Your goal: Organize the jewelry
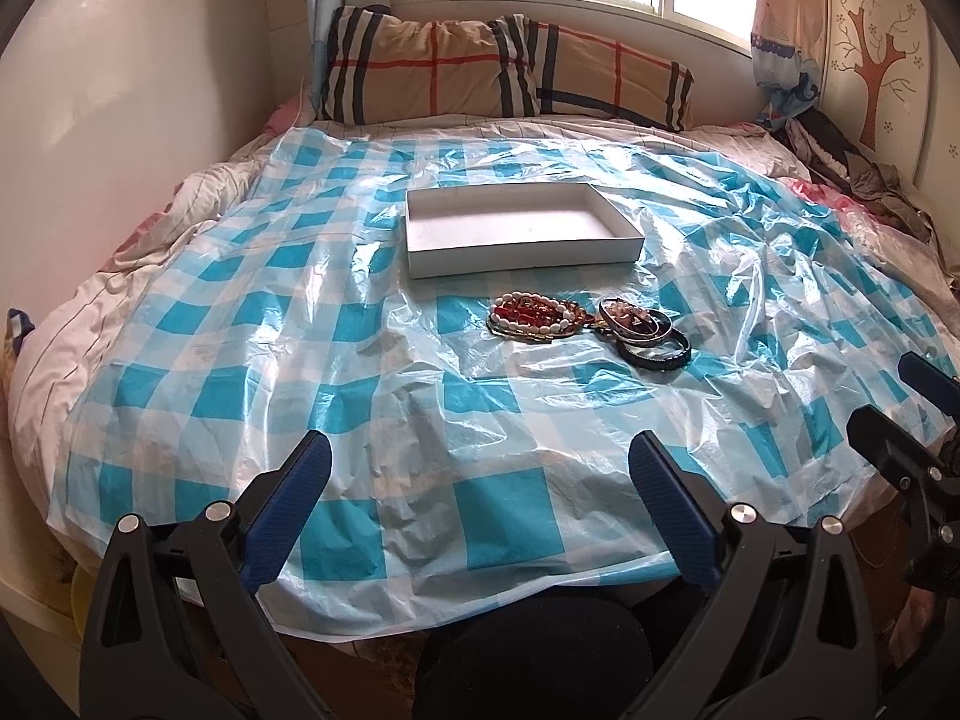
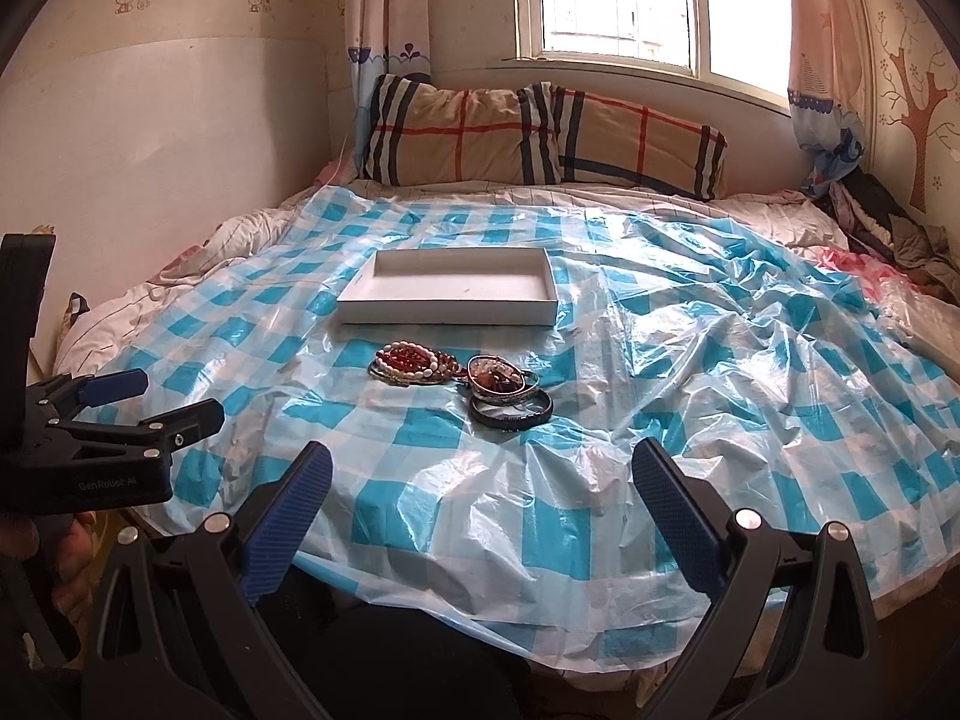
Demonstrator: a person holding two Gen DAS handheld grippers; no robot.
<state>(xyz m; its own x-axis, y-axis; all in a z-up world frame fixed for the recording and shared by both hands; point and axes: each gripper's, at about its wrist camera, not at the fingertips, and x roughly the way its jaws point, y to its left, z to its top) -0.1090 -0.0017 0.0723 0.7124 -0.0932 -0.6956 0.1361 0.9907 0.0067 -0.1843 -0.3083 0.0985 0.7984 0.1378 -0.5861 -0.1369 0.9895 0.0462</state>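
So nothing is picked up yet; the jewelry sits in a little heap on the checked plastic sheet (image 1: 240,360), just in front of the white box (image 1: 522,252), which looks empty. The beaded bracelets (image 1: 540,317) lie on the box's near-left side, and the bangles (image 1: 645,330) are stacked just right of them, with the black bangle (image 1: 657,354) nearest me.

My take on doing the first grab well: go for the black bangle, since it's on the outer edge of the heap and looks rigid; pinch its rim from above rather than scooping, because that sheet is crinkly and could bunch up between the fingers; the beads look tangled together, so I'd leave those for later.

The left gripper (image 1: 480,468) has its fingers wide apart, holding nothing; same for the right gripper (image 2: 480,474); both hang at the near edge of the bed, well short of the heap, which lies between them and the box.
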